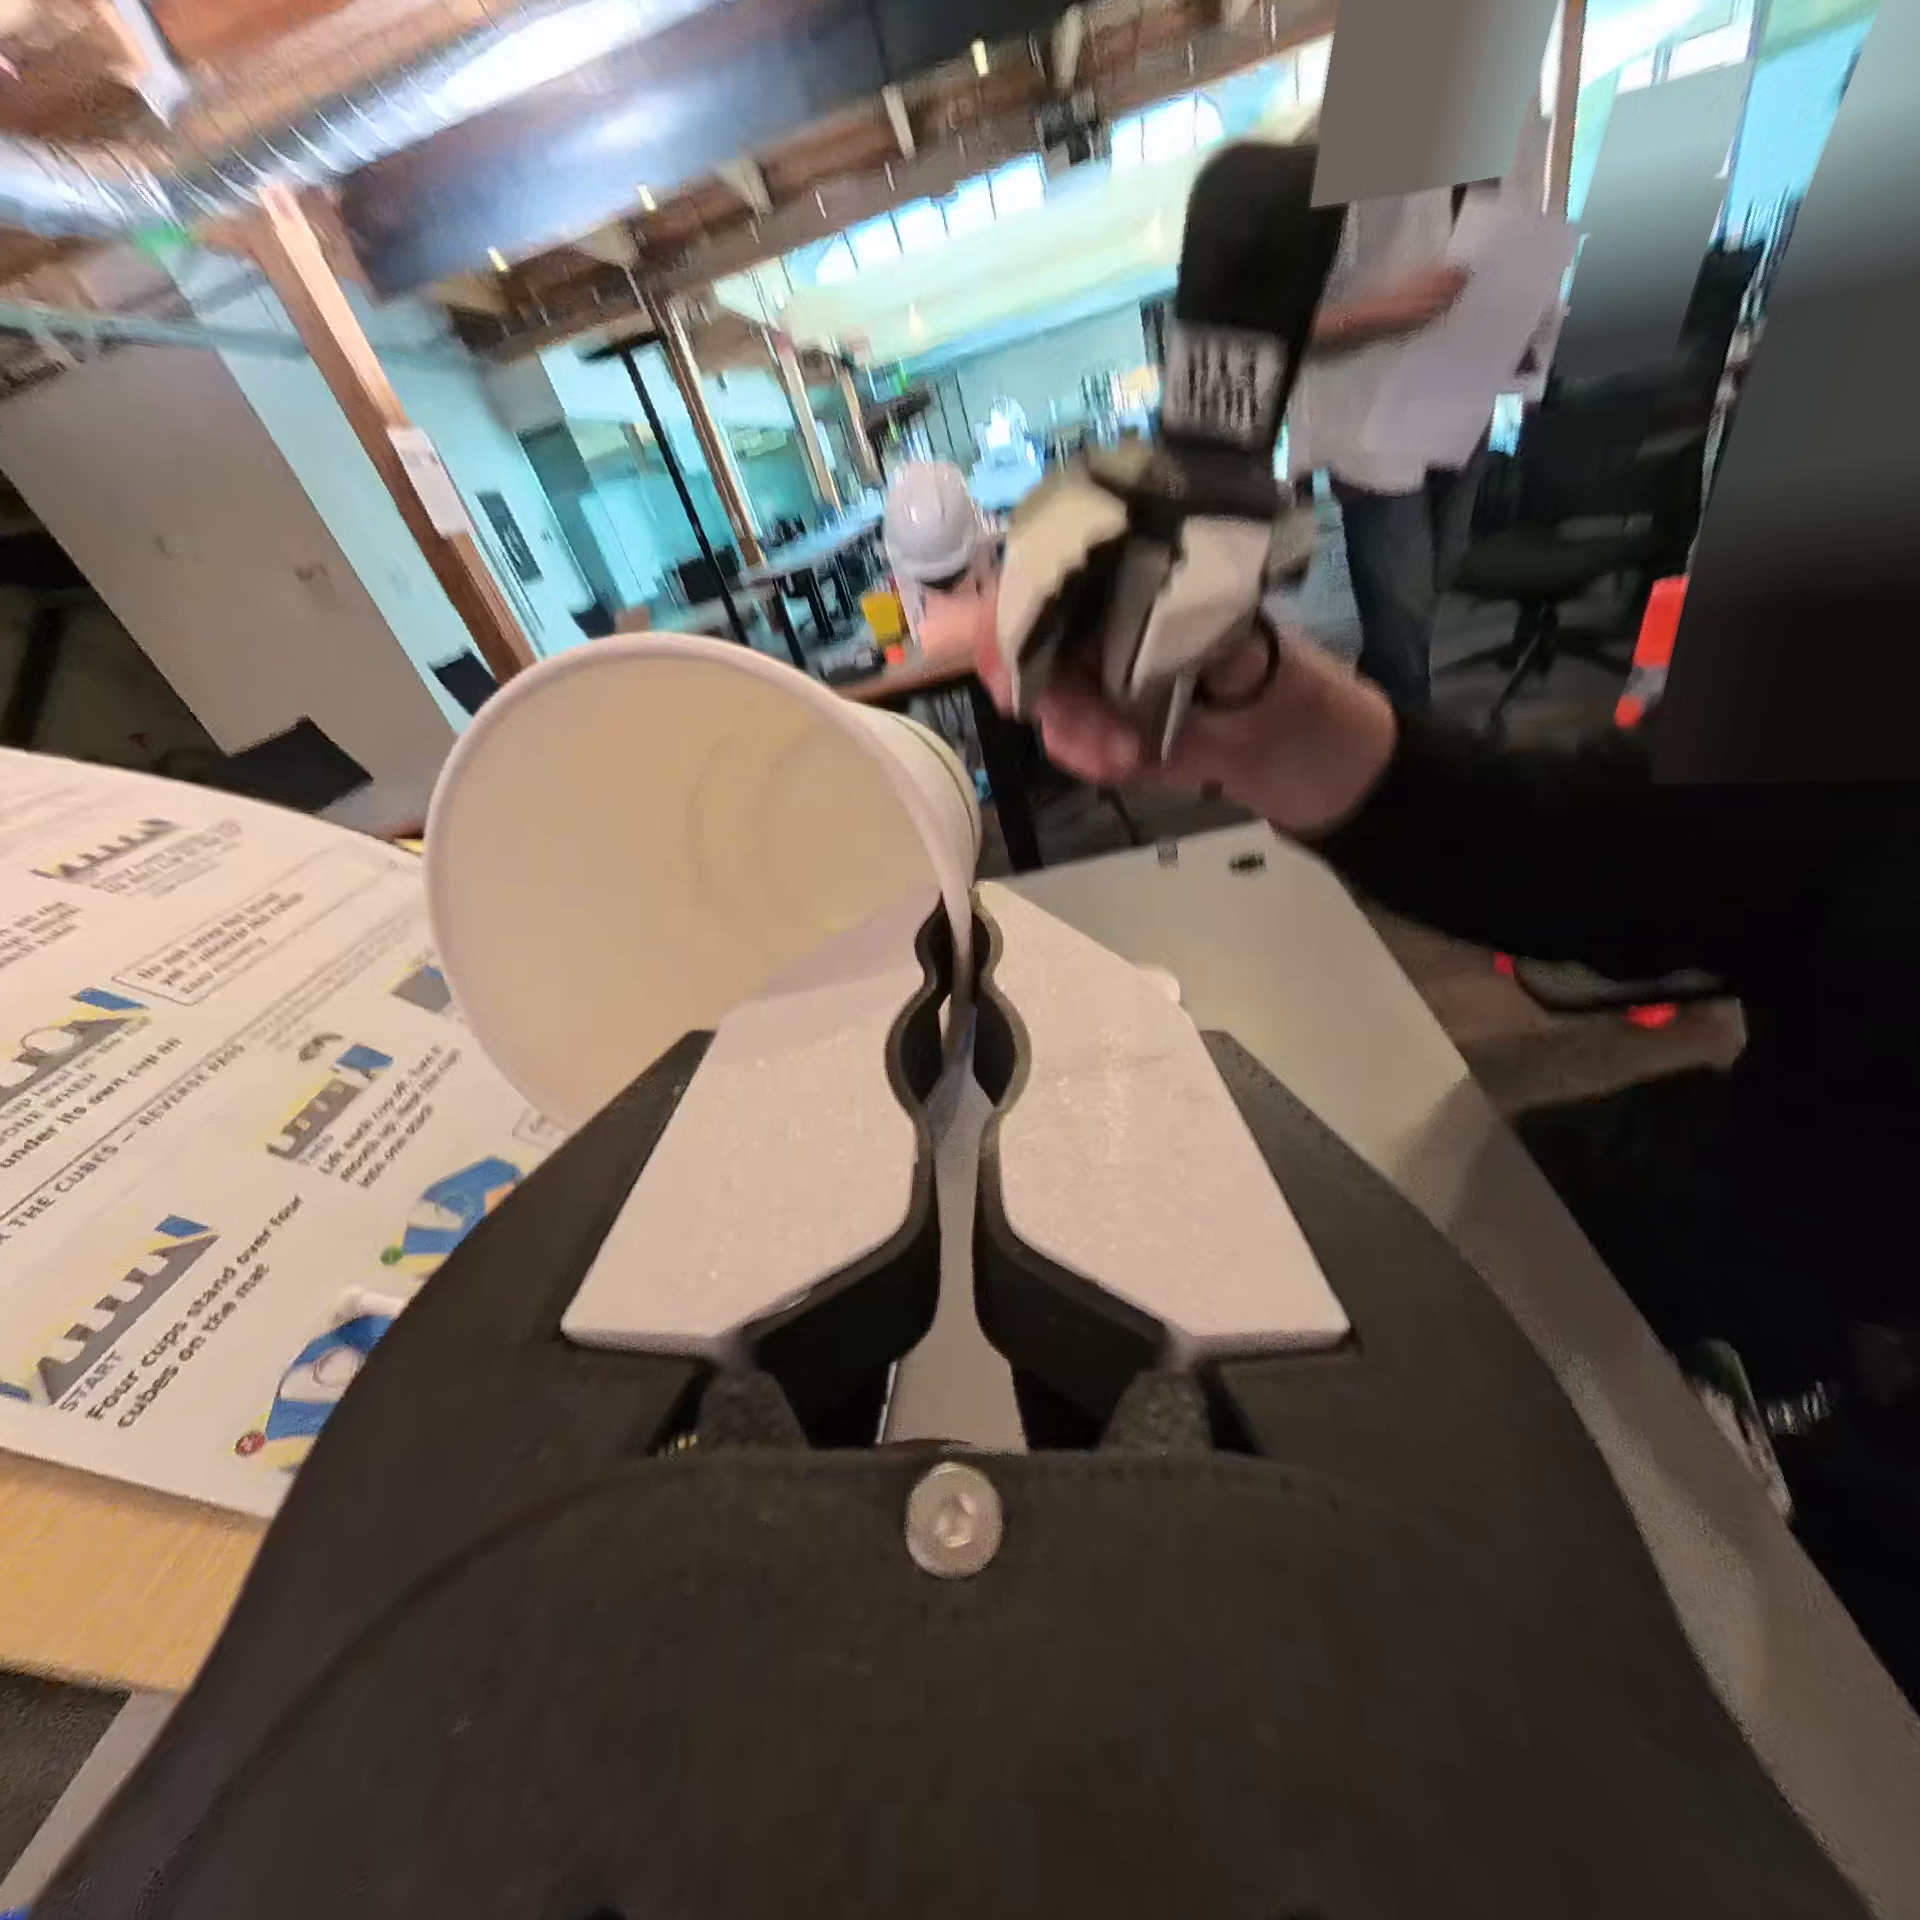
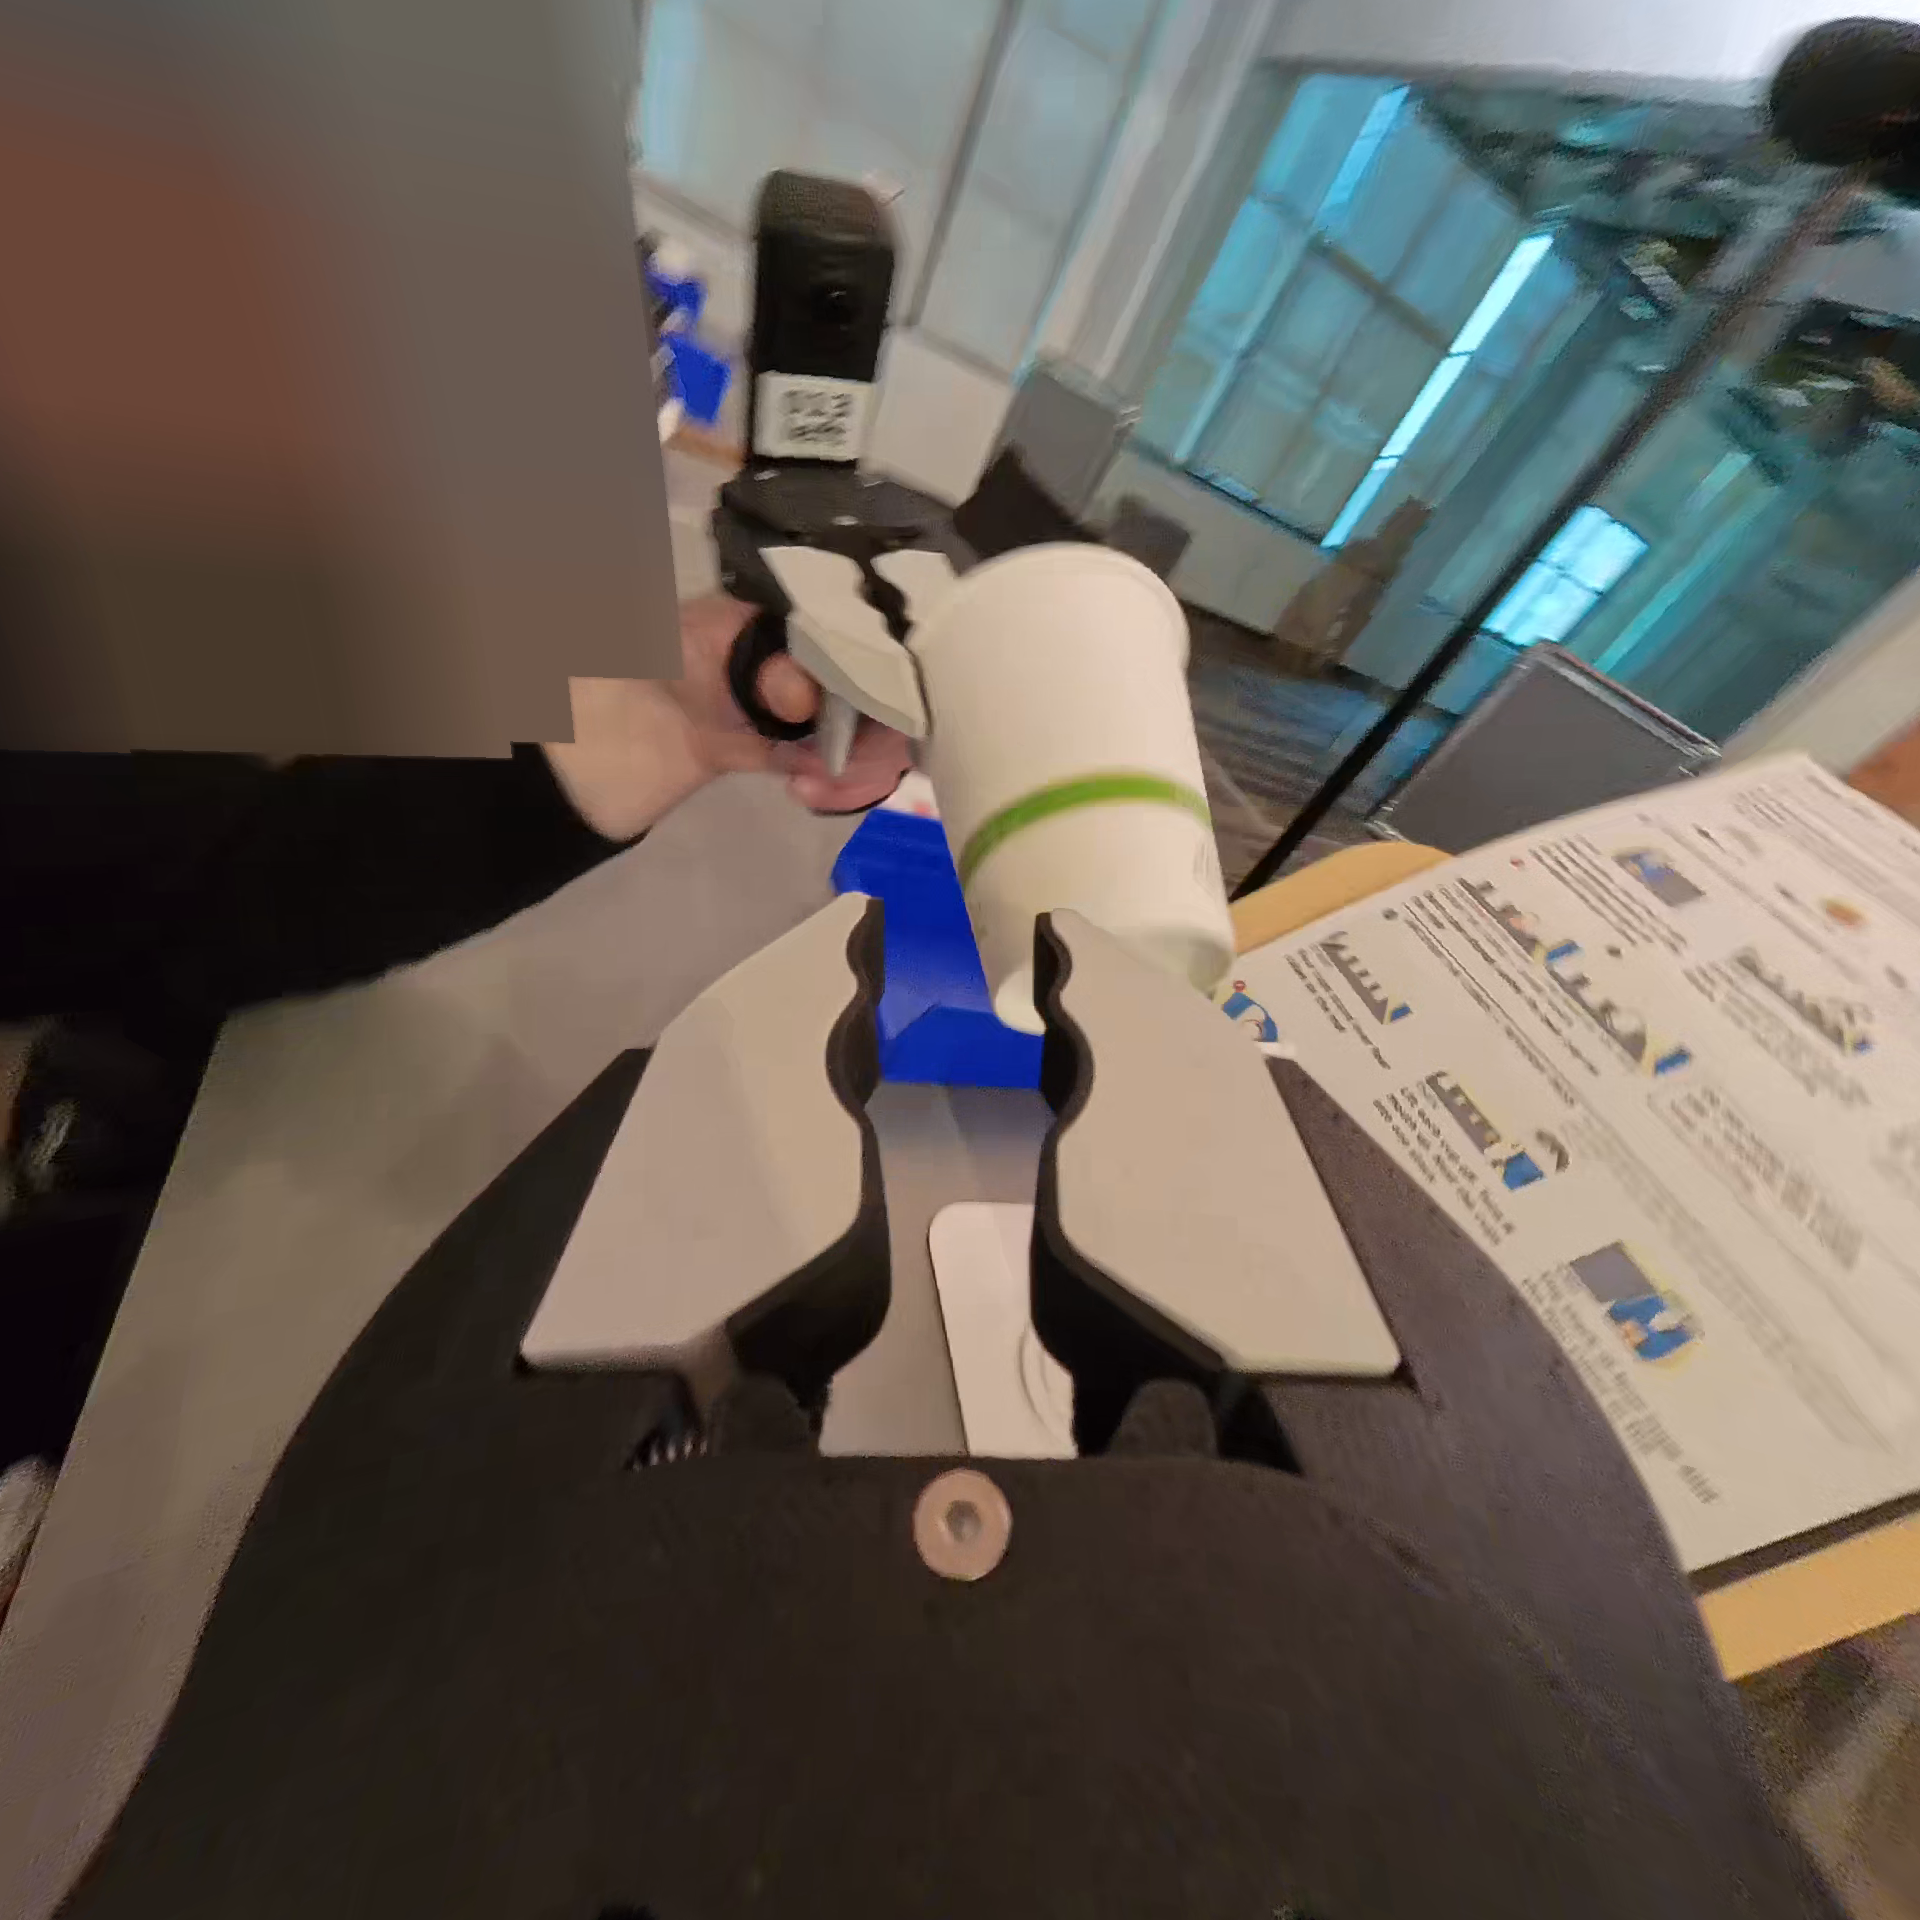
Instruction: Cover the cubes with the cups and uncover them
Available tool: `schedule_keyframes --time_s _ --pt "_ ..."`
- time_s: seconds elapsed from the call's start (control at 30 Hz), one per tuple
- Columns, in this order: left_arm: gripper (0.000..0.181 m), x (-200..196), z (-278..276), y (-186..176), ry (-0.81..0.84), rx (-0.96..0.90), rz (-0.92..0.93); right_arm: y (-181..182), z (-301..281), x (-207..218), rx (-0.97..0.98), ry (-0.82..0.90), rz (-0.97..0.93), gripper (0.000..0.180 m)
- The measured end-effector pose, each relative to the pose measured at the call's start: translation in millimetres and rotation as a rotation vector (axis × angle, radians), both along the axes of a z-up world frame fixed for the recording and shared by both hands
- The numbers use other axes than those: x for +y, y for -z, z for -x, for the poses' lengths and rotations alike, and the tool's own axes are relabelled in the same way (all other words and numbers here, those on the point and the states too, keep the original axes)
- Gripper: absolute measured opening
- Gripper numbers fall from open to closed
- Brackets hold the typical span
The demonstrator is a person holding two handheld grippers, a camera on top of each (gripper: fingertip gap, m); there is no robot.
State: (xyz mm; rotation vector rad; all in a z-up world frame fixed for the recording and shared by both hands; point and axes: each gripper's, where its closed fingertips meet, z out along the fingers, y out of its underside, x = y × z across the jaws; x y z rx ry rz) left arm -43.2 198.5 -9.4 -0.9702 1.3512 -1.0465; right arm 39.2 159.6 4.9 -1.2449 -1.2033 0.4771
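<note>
- Left gripper (image 1: 961, 961): jaws pinched together on the rim of a white paper cup (image 1: 665, 862), held in the air, tipped on its side w/ mouth toward the camera.
- From right wrist view, same cup (image 2: 1070, 748) shows a green band, hanging above a blue bin (image 2: 925, 987) on the grey table (image 2: 364, 1091).
- Right gripper (image 2: 961, 966): jaws apart, nothing between them; raised near the cup.
- Printed instruction sheet (image 2: 1621, 1122) lies on a tan board beside the table.
- Cubes: can't see any.
</note>
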Motion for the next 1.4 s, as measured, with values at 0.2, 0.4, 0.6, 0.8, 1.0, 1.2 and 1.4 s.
schedule_keyframes --time_s 0.2,0.4,0.6,0.8,1.0,1.2,1.4 --pt "0.0 -30 -14 49 0.09 0.319 -0.123 -2 18 -33 -0.508 -0.262 -0.038 0.032" --pt "0.0 -69 -28 88 0.296 0.495 -0.182 41 38 -31 -0.831 -0.478 0.113 0.034" --pt "0.0 -82 -30 105 0.376 0.575 -0.197 99 27 -42 -1.124 -0.581 0.32 0.029" --pt "0.001 -91 -37 125 0.414 0.667 -0.234 119 15 -54 -1.226 -0.641 0.408 0.005" --pt "0.052 -85 -35 102 0.299 0.564 -0.26 108 2 -47 -1.043 -0.562 0.325 0.001" --pt "0.064 -83 -40 61 0.176 0.367 -0.306 85 -21 -55 -0.888 -0.469 0.261 0.001" --pt "0.061 -70 -48 32 0.061 0.21 -0.302 75 -47 -55 -0.836 -0.351 0.217 0.001"
